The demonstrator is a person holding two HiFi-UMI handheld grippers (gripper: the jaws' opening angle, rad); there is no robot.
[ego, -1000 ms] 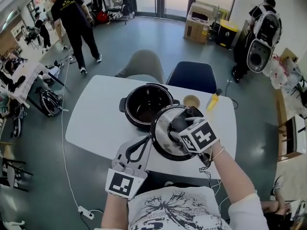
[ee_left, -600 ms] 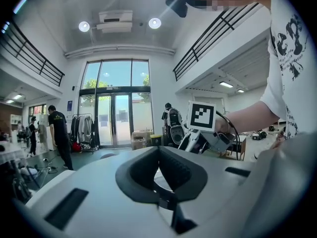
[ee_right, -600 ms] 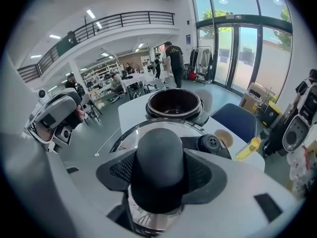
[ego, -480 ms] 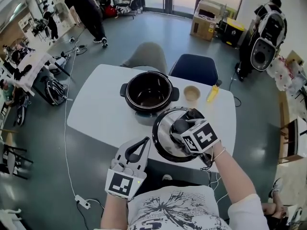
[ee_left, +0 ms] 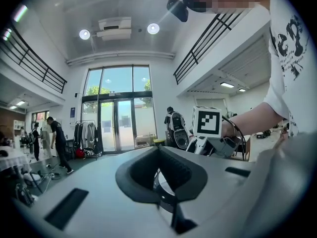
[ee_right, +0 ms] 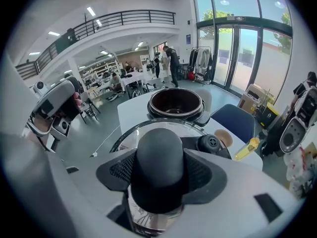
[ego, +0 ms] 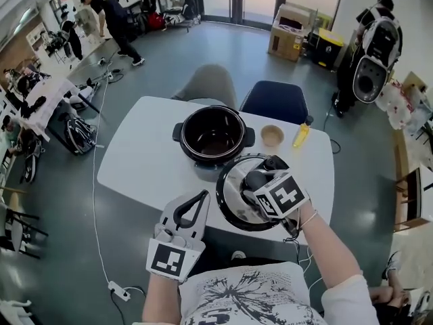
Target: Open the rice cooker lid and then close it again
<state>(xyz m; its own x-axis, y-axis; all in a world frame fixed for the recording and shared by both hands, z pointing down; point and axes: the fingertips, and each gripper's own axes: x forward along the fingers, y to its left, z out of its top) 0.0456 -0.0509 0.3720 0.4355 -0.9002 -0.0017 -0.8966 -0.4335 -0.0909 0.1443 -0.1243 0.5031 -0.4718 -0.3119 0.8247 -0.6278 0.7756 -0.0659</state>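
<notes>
The black rice cooker pot stands uncovered in the middle of the white table, its dark inside showing. Its round lid hangs tilted just in front of the pot, near the table's front edge. My right gripper is shut on the lid's black knob, which fills the space between its jaws. My left gripper hovers left of the lid at the front edge, jaws closed into a loop with nothing held. Through that loop a piece of the lid shows.
A paper cup and a yellow bottle stand right of the pot. A blue chair and a grey chair sit at the table's far side. People move about in the far left background. A power strip lies on the floor.
The lid, still in my right gripper, has come off the pot's rim toward the table's near edge. My left gripper has shifted slightly. A person in the background walked farther away.
</notes>
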